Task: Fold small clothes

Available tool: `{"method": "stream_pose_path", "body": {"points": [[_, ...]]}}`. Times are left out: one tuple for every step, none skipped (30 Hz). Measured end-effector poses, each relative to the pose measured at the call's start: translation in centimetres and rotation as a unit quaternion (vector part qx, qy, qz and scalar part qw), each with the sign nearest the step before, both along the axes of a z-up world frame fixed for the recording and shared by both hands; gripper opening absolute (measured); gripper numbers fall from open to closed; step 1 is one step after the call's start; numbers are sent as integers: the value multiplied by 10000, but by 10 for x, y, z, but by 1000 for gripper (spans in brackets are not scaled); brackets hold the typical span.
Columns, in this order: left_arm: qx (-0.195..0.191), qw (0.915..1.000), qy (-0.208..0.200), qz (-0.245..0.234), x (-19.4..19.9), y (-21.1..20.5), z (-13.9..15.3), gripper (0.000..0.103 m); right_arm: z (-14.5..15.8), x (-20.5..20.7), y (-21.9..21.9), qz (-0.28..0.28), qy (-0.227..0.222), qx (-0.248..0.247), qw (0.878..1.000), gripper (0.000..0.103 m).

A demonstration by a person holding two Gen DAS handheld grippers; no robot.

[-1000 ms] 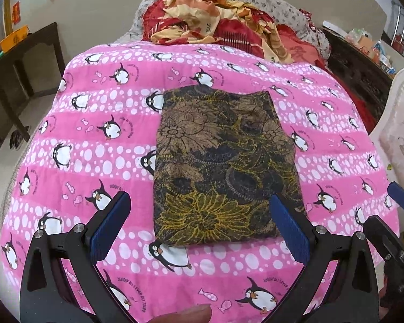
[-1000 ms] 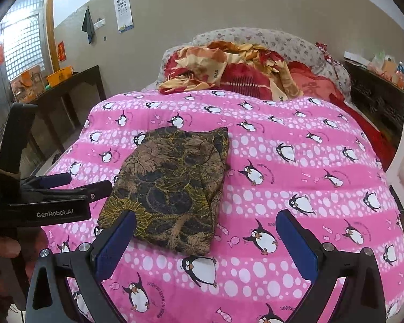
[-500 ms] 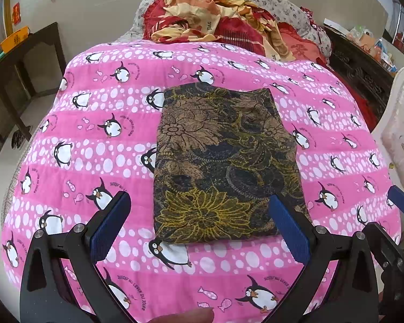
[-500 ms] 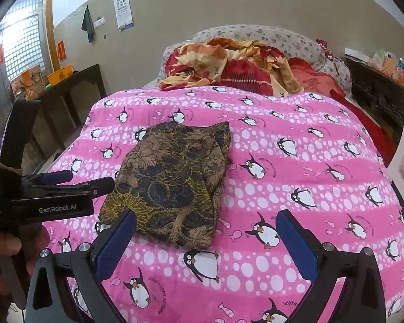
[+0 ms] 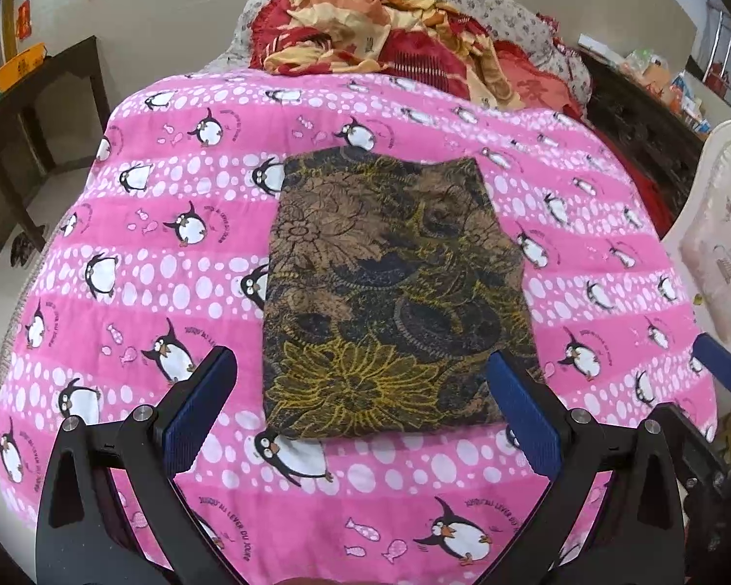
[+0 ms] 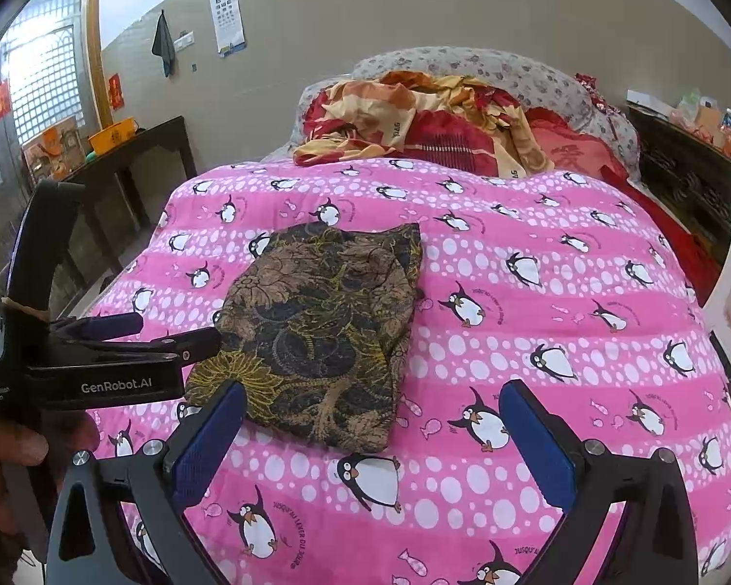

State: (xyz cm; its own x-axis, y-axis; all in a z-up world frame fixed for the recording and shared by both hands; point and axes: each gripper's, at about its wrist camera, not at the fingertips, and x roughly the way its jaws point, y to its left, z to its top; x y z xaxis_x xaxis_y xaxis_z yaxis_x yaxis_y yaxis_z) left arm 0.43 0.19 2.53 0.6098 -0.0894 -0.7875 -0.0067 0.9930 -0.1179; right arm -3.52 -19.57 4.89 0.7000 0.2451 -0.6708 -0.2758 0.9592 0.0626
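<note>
Item: one folded garment [image 5: 394, 292], dark fabric with brown and yellow floral print, lying flat on the pink penguin quilt [image 5: 170, 253] of a bed, near the quilt's middle and toward its near edge. Orientation: a rough rectangle, long axis running near to far; the narrower end points far, toward the heap of red and orange bedding [image 5: 390, 44], the broader yellow-flowered end points near. Left gripper [image 5: 360, 409]: jaws spread wide and empty, held above the garment's near edge, not touching. Right gripper [image 6: 373, 436]: jaws likewise spread and empty, to the right of the garment's near corner. Risks, as judged: the quilt is soft and puffy, so a pinch at an edge may catch the quilt too, or only the top layer, undoing the fold; dragging could skew the stack.
</note>
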Motion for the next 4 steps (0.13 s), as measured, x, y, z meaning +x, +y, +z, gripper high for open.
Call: {"method": "stream_pose_path", "body": {"points": [[-5,10000,-39,18,-1,0,1,103,0,0,0,0,2,-4,10000,103],[-4,10000,-65,3,-1,0,2,103,0,1,1,4,-7,-11,10000,103],[-12,10000,-74,-26,-1,-1,3,103,0,0,1,-3,-7,0,10000,103],[-19,10000,-79,-55,-2,-2,3,103,-1,1,1,9,-8,1,10000,103]]}}
